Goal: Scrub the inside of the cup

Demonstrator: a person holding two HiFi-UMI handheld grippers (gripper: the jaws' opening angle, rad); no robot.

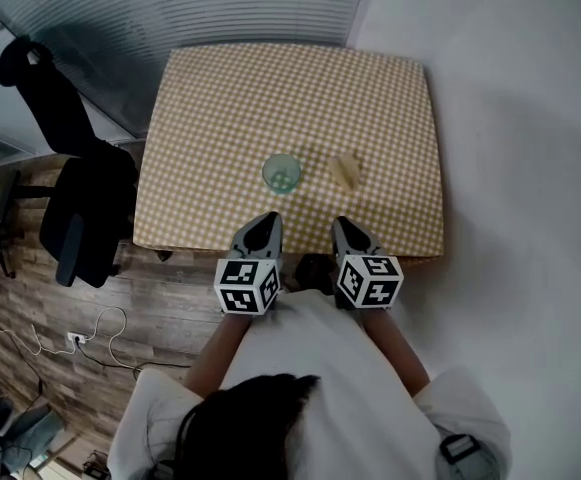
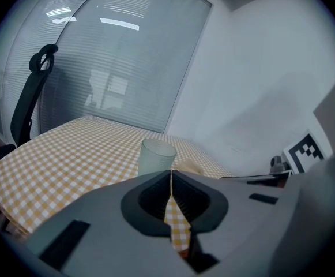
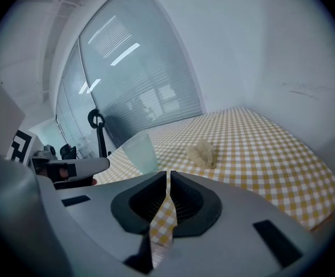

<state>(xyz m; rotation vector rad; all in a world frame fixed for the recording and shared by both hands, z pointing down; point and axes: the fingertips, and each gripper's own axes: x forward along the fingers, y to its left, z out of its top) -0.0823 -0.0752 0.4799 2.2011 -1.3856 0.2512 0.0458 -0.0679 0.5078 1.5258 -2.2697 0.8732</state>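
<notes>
A pale green translucent cup (image 1: 281, 174) stands upright on the yellow checked table (image 1: 220, 108); the cup (image 2: 155, 157) shows just beyond the left jaws, and the cup (image 3: 139, 152) sits left of centre in the right gripper view. A beige scrubbing pad (image 1: 347, 173) lies to the cup's right, and the pad (image 3: 203, 153) is ahead of the right jaws. My left gripper (image 1: 263, 226) hovers at the table's near edge, short of the cup, shut and empty. My right gripper (image 1: 345, 230) is beside it, short of the pad, also shut and empty.
A black office chair (image 1: 75, 178) stands off the table's left side. A white wall (image 1: 510, 118) runs along the right, and glass with blinds (image 1: 230, 8) lies behind the far edge. Cables trail on the wooden floor (image 1: 90, 338).
</notes>
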